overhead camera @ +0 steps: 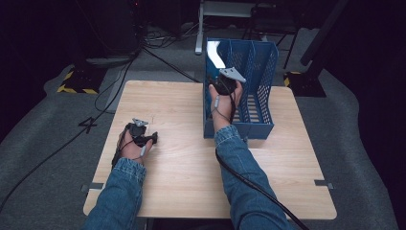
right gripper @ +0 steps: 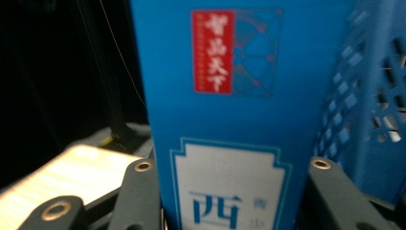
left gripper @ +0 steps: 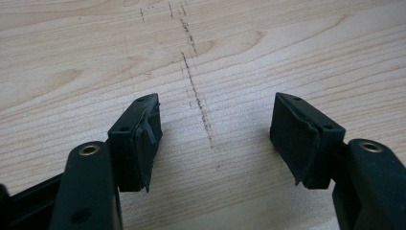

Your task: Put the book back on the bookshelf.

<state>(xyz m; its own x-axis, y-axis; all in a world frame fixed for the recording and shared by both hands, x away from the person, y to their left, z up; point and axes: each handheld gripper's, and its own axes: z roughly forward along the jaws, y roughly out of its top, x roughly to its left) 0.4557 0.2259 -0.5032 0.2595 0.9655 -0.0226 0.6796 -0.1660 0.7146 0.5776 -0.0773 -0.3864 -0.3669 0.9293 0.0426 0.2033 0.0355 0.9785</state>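
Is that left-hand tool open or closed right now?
Open. The left tool rests on the wooden table with its jaws wide apart, bare wood between them.

left claw (left gripper: 214,139) agape, right claw (right gripper: 230,191) clamped

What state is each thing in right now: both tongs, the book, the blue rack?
Left tongs: open, nothing between them, low over the bare table.
Right tongs: shut on the blue book, held upright.
Blue book: at the rack's left-hand slot.
Blue file rack: standing upright on the table.
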